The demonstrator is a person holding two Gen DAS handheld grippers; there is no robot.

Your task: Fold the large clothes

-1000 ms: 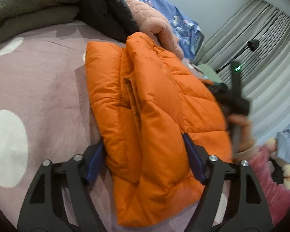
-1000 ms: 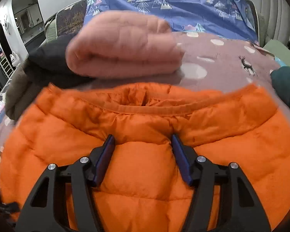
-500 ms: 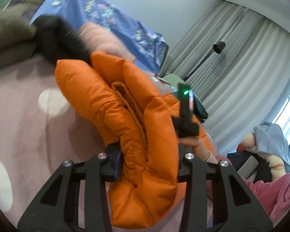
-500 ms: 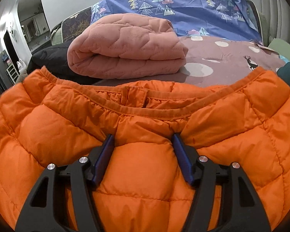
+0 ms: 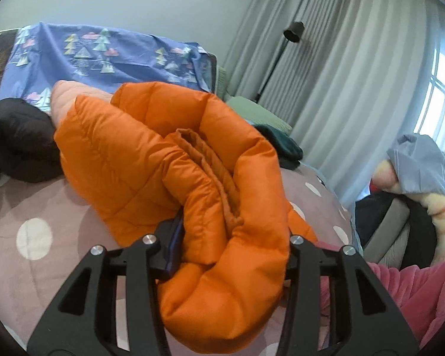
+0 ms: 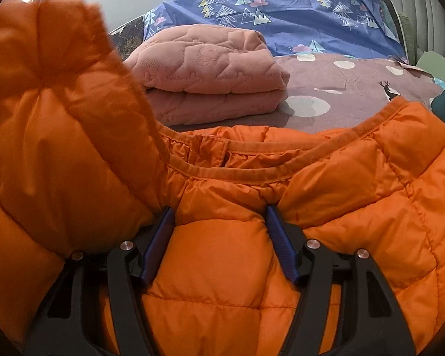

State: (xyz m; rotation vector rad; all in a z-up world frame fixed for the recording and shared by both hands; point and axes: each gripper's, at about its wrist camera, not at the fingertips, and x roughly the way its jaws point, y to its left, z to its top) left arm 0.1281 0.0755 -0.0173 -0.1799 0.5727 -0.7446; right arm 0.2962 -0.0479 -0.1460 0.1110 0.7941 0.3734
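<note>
Fingers of the left gripper are squeezing a thick doubled roll of the orange puffer jacket; the jaws closed hard and have just eased a little wider, with the padding bulging between and over them. That end of the jacket is hanging lifted off the spotted mauve bedspread, probably so it can be carried over the rest as a fold. Fingers of the right gripper are standing moderately wide around a padded panel just below the jacket's collar seam, the blue pads pressing into the fabric on either side. This grip is likely pinning the collar end in place while the other end is travelling.

Beyond the jacket, a folded pink quilted blanket is lying on the bed, with a blue tree-print sheet behind it.

Each view is supplying something the other lacks. The left wrist view is showing the jacket's doubled edge and its zipper band from the side, plus a black garment, a floor lamp, grey curtains and a pink sleeve. The right wrist view is showing the collar lying flat and the raised flap looming blurred at its left, which suggests that flap is in motion.
</note>
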